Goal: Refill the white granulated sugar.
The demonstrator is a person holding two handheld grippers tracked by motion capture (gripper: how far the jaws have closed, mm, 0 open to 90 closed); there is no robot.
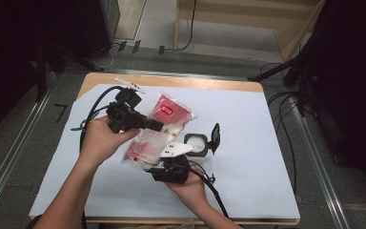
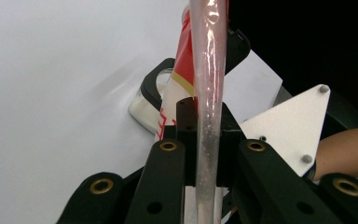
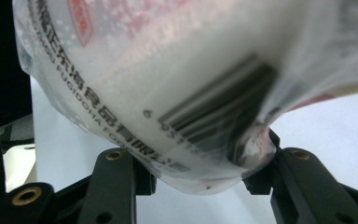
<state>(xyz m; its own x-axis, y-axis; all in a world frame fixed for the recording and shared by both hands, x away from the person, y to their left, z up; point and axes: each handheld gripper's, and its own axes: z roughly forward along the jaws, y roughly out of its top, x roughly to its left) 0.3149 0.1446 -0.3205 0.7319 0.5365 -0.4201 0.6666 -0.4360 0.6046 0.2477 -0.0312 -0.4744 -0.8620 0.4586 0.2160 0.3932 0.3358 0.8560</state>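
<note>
A red and white plastic bag [image 1: 167, 114] of white powder hangs above the table, held between both grippers. My left gripper [image 1: 161, 127] comes in from the left and is shut on the bag's thin sealed edge [image 2: 209, 70]; its jaws [image 2: 208, 135] pinch the flat film. My right gripper [image 1: 148, 164] is below, near the person's side. The bag's bulging lower end with the barcode [image 3: 168, 70] sits between its jaws [image 3: 200, 172], and both pads press against it. A small clear jar [image 1: 197, 144] with a black flip lid [image 1: 215, 135] stands open just right of the bag.
White paper [image 1: 248, 143] covers the wooden table [image 1: 195, 83]. A thin white stick [image 1: 129, 85] lies at the far left edge. The grippers' black cables [image 1: 93, 107] trail off left and toward the front. Dark stands and floor cables surround the table.
</note>
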